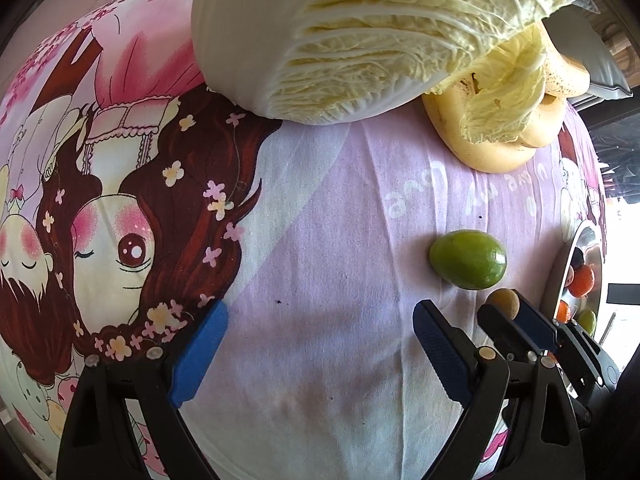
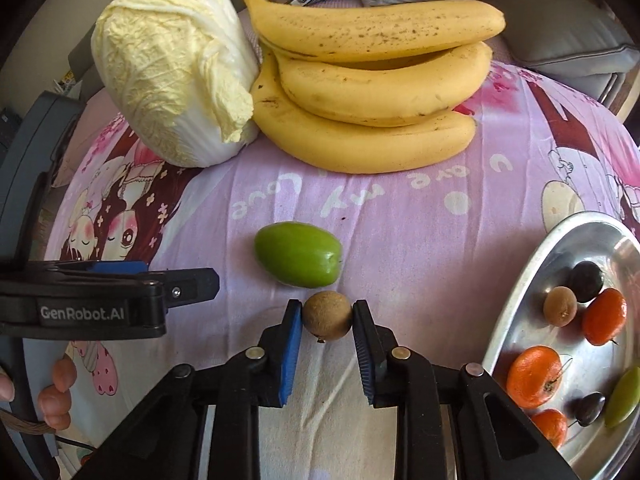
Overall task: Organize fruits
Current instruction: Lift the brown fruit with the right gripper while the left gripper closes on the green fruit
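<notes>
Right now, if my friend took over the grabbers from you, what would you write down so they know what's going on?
Right gripper: shut on the small brown fruit.
Left gripper: open, empty, over the pink cloth.
Metal tray on the right already holds oranges, dark fruits, a brown one and a green one.
Still on the cloth: the green fruit, the bananas and, beside them, the cabbage.
Done: several small fruits are in the tray.
Left: probably put the brown fruit in the tray, then the green fruit.
</notes>
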Tool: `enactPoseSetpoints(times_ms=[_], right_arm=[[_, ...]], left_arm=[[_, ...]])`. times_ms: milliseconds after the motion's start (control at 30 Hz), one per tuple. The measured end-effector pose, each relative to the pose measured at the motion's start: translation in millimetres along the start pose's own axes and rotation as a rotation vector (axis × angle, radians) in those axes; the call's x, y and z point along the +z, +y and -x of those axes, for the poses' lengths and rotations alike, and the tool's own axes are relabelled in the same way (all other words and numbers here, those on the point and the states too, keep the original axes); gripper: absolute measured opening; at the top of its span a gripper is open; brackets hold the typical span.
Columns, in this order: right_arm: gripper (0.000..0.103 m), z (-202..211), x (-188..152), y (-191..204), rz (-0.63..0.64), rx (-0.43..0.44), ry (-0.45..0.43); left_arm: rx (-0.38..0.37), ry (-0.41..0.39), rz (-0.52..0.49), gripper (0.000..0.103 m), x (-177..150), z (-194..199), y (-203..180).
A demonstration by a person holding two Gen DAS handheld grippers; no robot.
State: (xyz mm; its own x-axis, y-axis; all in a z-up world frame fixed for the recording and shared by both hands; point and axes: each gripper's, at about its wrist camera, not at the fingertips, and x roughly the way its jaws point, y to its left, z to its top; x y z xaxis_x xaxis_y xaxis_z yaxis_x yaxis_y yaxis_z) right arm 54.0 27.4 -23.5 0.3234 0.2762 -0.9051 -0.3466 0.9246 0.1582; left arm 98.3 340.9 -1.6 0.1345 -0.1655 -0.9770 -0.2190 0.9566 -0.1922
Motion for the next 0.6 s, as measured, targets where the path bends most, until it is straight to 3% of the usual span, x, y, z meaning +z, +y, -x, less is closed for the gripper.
enactPoseSetpoints(times_ms=[300, 600], right_arm=[[0.027, 11, 7, -31, -0.065, -0.023, -0.005], [0.028, 26, 6, -49, -0.083, 0.01, -0.009]], left_arm=[[-0.038, 0.0, -0.017, 0.094, 3, 5, -35], [-0.042, -0.022, -0.048, 0.093, 11, 5, -82]])
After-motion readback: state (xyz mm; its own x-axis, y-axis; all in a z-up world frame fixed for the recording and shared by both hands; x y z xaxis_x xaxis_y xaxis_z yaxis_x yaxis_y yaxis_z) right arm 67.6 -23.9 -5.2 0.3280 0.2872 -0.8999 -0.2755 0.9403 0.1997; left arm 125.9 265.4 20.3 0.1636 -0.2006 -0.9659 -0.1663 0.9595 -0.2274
